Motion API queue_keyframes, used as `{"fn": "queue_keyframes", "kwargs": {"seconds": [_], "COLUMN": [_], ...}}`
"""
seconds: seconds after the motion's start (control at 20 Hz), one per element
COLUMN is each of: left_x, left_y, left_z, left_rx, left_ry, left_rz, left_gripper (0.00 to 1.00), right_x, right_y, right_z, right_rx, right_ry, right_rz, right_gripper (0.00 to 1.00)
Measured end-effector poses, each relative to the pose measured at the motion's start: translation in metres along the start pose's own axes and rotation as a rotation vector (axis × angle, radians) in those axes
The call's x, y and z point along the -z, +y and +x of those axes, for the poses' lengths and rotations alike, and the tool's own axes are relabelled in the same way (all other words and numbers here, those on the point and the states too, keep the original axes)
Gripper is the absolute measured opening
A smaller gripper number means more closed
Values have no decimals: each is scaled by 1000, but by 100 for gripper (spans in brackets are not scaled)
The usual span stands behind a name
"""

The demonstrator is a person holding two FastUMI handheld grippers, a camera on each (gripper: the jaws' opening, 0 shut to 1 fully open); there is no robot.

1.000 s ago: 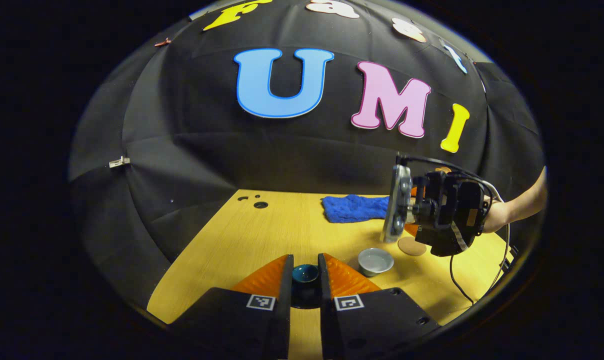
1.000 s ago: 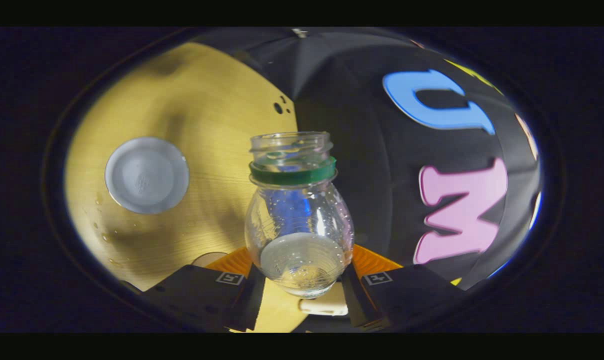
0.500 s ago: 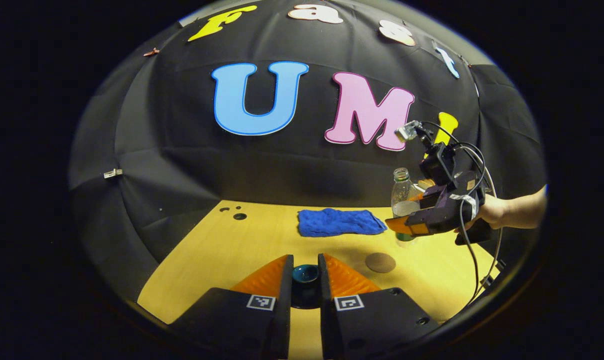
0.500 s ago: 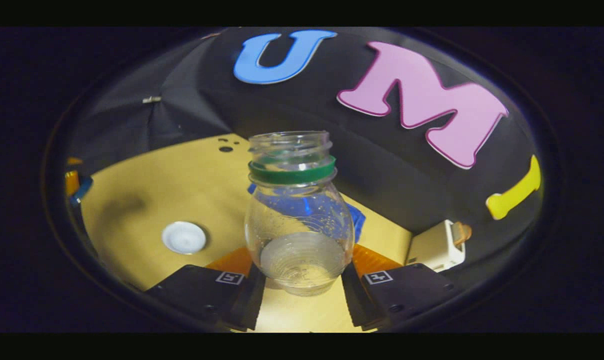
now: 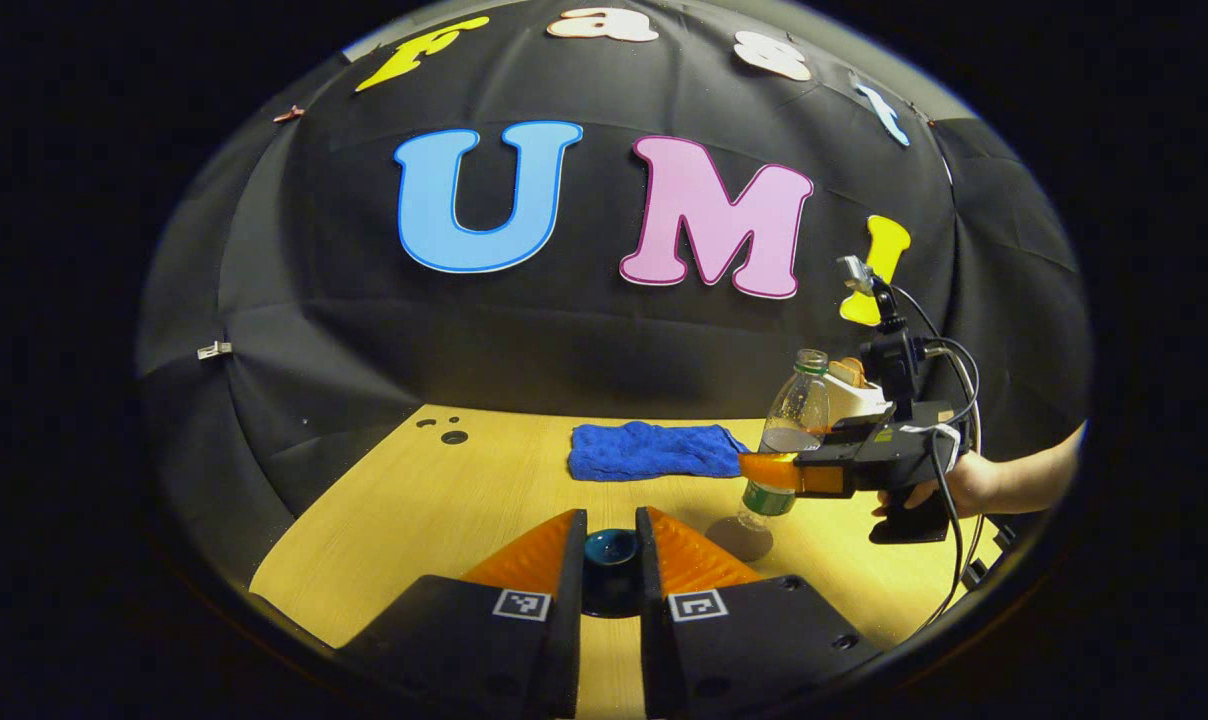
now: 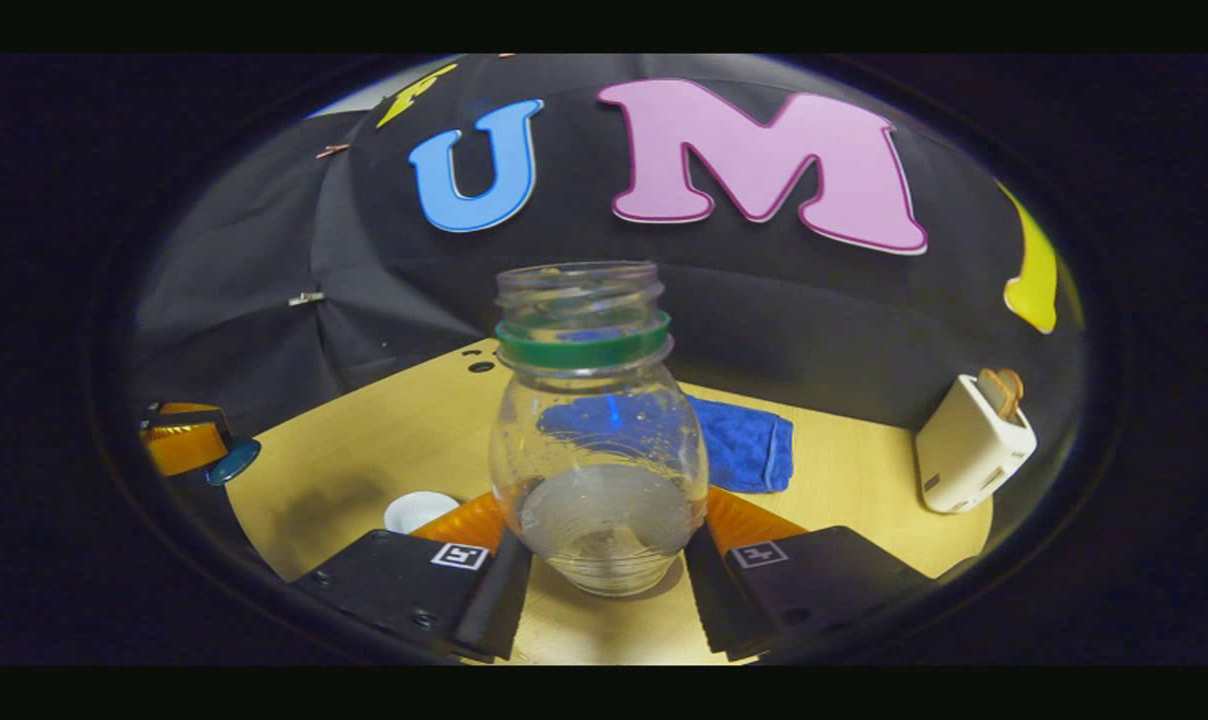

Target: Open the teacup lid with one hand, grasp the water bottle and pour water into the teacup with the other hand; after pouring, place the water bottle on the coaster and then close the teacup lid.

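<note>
Your right gripper (image 5: 764, 470) has its fingers clamped on the water bottle (image 5: 790, 430), upright, base just above the coaster (image 5: 739, 538) on the table (image 5: 484, 490) (touching or not, can't tell), so lower it straight; left gripper (image 5: 610, 560) fingers pinch the teacup lid (image 5: 610, 548).

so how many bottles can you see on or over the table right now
1. The water bottle is upright, clamped in the right gripper, near the table's right side with its base at the coaster. Others may sit outside what these views take in.
</note>
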State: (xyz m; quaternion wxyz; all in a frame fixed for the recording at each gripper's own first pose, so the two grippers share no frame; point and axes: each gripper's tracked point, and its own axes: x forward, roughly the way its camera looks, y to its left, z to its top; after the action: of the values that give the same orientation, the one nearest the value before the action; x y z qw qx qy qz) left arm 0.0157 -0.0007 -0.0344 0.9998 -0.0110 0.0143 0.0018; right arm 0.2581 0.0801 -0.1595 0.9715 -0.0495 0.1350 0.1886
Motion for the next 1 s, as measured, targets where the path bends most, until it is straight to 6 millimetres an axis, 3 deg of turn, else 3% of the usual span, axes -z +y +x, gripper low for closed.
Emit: {"fn": "queue_keyframes", "kwargs": {"seconds": [0.2, 0.35, 0.6, 0.65, 0.7, 1.0], "left_x": [16, 17, 21, 22, 23, 24], "left_y": [2, 1, 3, 3, 3, 4], "left_z": [13, 19, 24, 24, 24, 25], "left_rx": [-11, -9, -13, -13, -13, -11], "left_ry": [27, 25, 31, 33, 36, 39], "left_rz": [-33, -40, -31, -30, -27, -34], "left_gripper": [29, 25, 29, 29, 25, 29], "right_x": [25, 26, 34, 35, 36, 46], "right_y": [-8, -13, -15, -17, -16, -16], "right_z": [16, 22, 32, 33, 34, 35], "right_rx": [8, 22, 39, 46, 45, 49], "right_ry": [22, -5, 9, 10, 11, 38], "right_rz": [61, 47, -2, -10, -9, 14], "right_gripper": [74, 75, 73, 78, 79, 80]}}
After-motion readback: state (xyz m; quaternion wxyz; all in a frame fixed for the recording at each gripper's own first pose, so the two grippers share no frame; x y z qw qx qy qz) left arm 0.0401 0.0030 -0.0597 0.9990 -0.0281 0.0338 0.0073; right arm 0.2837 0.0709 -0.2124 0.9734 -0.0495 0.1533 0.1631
